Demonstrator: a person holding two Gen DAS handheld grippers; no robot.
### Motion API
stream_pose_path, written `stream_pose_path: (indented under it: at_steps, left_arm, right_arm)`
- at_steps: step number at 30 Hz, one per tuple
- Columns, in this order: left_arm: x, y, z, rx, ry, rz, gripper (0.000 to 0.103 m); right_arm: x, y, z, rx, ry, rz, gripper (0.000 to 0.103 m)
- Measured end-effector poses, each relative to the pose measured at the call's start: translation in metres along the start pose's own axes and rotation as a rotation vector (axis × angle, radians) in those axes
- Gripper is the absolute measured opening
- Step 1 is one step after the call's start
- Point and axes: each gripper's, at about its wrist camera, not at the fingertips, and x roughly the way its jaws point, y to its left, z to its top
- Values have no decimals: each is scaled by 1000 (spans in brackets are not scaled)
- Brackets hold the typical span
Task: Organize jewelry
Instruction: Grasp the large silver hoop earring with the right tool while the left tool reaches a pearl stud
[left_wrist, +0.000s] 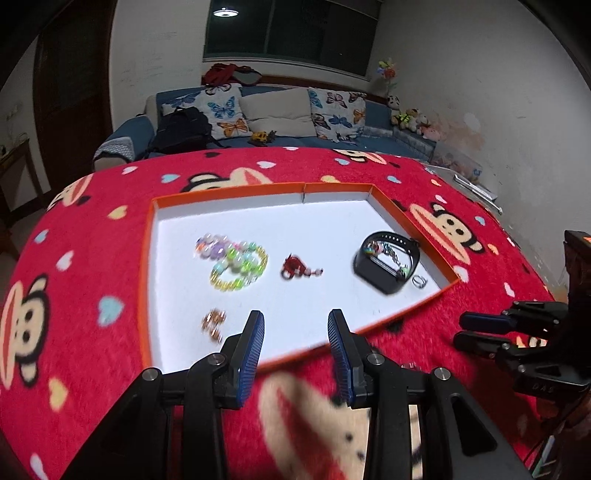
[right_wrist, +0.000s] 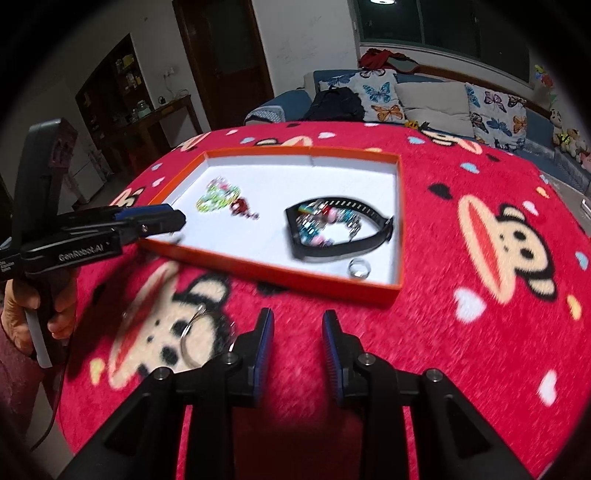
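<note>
Left wrist view: both grippers (left_wrist: 296, 334) (right_wrist: 297, 334) empty, agape, near orange tray (left_wrist: 413, 225)

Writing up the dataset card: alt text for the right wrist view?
The open right tool hovers over a red cartoon-monkey blanket, beside a loose silver hoop. Beyond it, an orange tray holds a black watch band around a charm bracelet, a silver ring and pastel beads; the left tool reaches over its near-left corner.
</note>
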Motion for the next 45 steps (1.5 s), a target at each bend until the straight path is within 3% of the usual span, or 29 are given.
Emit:
stream_pose_path:
  at_steps: [6, 17, 28, 32, 45]
  left_arm:
    - [-26, 3, -25, -28, -21, 30, 39]
    - [-51, 10, -50, -91, -46, 47, 39]
    - [-57, 11, -57, -92, -53, 45, 39]
    - [-57, 11, -58, -94, -53, 43, 39]
    - [-55, 12, -63, -105, -50, 36, 39]
  right_arm:
    - [-2, 22, -12, -53, 14, 25, 48]
    - [9, 52, -21, -117, 44, 79, 48]
    - [18, 63, -17, -175, 71, 68, 48]
    - [22, 63, -13, -195, 82, 71, 57]
    - [31, 73, -10, -269, 115, 65, 59]
